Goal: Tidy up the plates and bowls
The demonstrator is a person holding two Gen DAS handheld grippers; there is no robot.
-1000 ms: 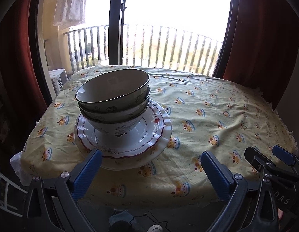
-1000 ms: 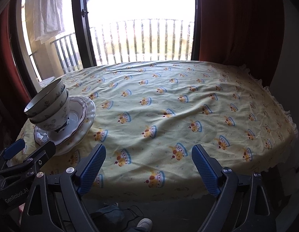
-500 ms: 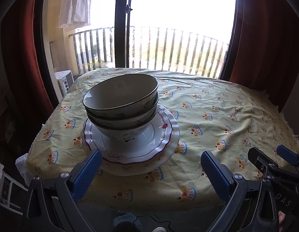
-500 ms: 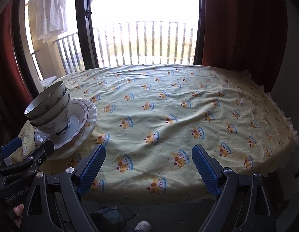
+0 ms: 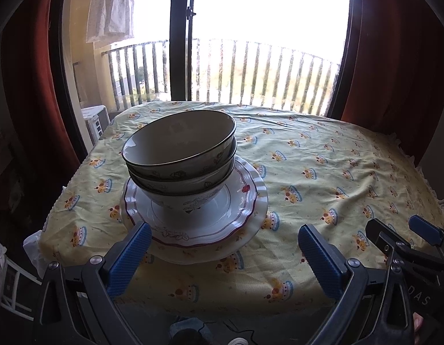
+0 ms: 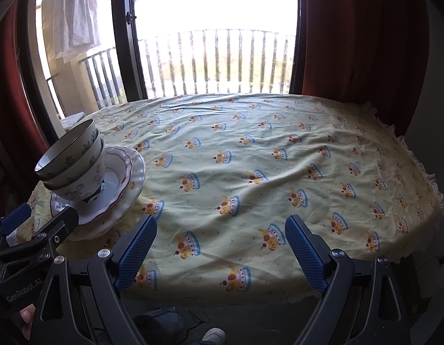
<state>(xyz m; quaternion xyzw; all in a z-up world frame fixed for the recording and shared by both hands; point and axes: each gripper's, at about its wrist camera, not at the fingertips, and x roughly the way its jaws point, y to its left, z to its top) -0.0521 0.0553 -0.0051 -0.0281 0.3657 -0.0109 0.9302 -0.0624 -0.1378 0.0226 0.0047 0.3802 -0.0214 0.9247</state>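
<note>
table: the yellow crown-print tablecloth (image 6: 250, 155) covers it; all the crockery sits in one pile near its left front corner, the rest bare.
plates: two scalloped plates (image 5: 244, 201) lie flat, the red-rimmed one on the wider white one, a broad base for the pile.
bowls: three nested floral bowls (image 5: 181, 155) stand upright, mouths up, leaning slightly; likely nested to save room.
left gripper (image 5: 222, 253): jaws wide, nothing between them, just short of the plate rim.
right gripper (image 6: 220, 247): jaws wide, empty, over bare cloth.
</note>
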